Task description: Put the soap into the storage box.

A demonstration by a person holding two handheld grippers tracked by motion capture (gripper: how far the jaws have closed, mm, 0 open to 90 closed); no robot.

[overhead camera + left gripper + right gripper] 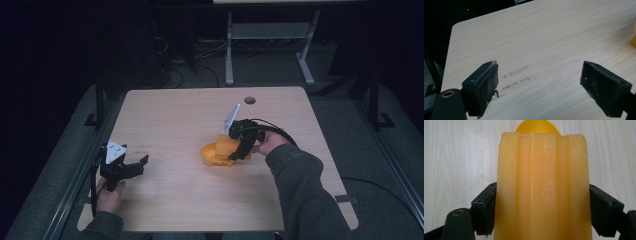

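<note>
A ribbed, translucent orange cup (pixel 541 182) sits between the jaws of my right gripper (pixel 541 215), which is shut on its two sides. In the high view this right gripper (pixel 239 150) holds the cup (pixel 226 144) tilted right of the table's centre, over a yellow-orange bowl (pixel 212 155) that rests on the wood. The bowl's rim (pixel 537 127) peeks out behind the cup's far end. My left gripper (pixel 136 167) hovers near the table's left edge, open, nothing between its pads (pixel 486 85). An orange sliver (pixel 634 37) shows at the left gripper view's right border.
The light wooden table (pixel 200 110) has a round cable hole (pixel 250 100) near its far edge. Faint scuff marks (pixel 517 71) lie ahead of the left gripper. Behind the table stands a grey desk frame (pixel 270 50), with cables on the dark floor.
</note>
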